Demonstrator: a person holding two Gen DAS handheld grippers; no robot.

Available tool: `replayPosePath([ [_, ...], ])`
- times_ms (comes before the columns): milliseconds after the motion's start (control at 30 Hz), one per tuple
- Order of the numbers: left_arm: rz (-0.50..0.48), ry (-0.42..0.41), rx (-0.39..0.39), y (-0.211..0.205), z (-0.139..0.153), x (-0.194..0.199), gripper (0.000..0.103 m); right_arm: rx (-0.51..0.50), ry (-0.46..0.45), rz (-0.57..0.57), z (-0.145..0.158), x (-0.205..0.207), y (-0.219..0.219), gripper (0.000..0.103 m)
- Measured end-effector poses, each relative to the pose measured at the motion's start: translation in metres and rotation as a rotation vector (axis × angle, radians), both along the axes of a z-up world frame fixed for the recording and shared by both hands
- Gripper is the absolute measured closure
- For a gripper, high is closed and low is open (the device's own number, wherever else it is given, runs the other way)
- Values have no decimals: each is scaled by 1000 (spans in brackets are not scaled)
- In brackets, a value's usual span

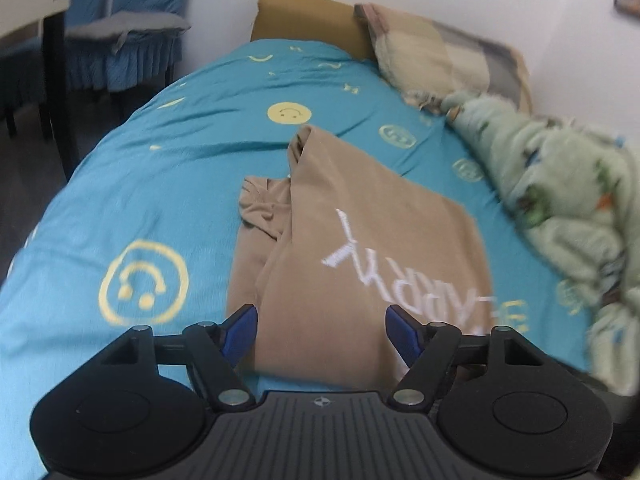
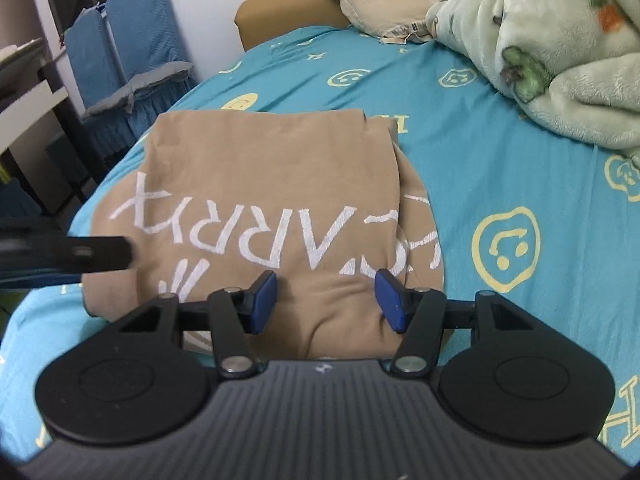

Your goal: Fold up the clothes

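Observation:
A tan shirt [image 1: 352,256] with white lettering lies partly folded on the teal bed sheet [image 1: 140,184]. One sleeve lies bunched at its left side, and a folded edge runs up to a point at the far end. My left gripper [image 1: 321,330] is open just above the shirt's near edge, nothing between its blue pads. In the right wrist view the same shirt [image 2: 256,184] lies folded in front of my right gripper [image 2: 326,300], which is open over the near hem. Part of the left gripper [image 2: 80,256] shows at the left edge.
A light green fleece blanket [image 1: 560,200] is heaped along the right of the bed, also in the right wrist view [image 2: 560,52]. A beige pillow [image 1: 436,52] and a mustard headboard [image 1: 308,20] stand at the far end. Blue-covered chairs [image 1: 124,28] and a table stand left of the bed.

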State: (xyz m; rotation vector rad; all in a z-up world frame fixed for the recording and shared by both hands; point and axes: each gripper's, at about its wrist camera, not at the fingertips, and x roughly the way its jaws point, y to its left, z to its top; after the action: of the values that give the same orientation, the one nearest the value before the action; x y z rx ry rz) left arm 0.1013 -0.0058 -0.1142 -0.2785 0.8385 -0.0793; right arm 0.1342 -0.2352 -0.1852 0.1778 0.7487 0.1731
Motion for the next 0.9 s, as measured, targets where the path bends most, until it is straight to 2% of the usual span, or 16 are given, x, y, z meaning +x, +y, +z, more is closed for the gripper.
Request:
replayPosePath([
  [133,25,-5,-202,18,5,-38,21,28,10,-16,0,-2,-4,46],
  [300,140,126,-480,33,-33,-26,24,26,17,-22,2,-5,-4,46],
  [367,208,157,-564,39,-50,-15,24,21,16,-19,2,-6,-3,46],
  [433,257,171,-641,45,-67,-10,25,28,17,-22,2,-6,-5,46],
  [467,276,145,-682,48,-72,-11,25,33,16,-25,2,-7,-5,46],
  [500,291,143,-703,51,-74,-9,26,35,15,-28,1,-7,-5,46],
  [567,327,142,-729,56,-78,-6,35,30,12,-30,2,-9,-4,46],
  [600,348,143,-734,58,-80,-5,43,28,10,-32,2,-10,-3,46],
  [633,364,146,-746,60,-83,-3,47,27,10,-33,2,-10,-3,46],
  [667,380,150,-757,62,-86,-1,48,26,8,-33,1,-10,-3,46],
  [767,382,152,-734,62,-85,5,59,22,7,-33,1,-10,-2,46],
  [800,381,150,-720,62,-85,5,66,13,7,-39,1,-10,-2,46],
  [900,393,146,-743,65,-85,4,78,23,12,-55,6,-10,-3,47],
])
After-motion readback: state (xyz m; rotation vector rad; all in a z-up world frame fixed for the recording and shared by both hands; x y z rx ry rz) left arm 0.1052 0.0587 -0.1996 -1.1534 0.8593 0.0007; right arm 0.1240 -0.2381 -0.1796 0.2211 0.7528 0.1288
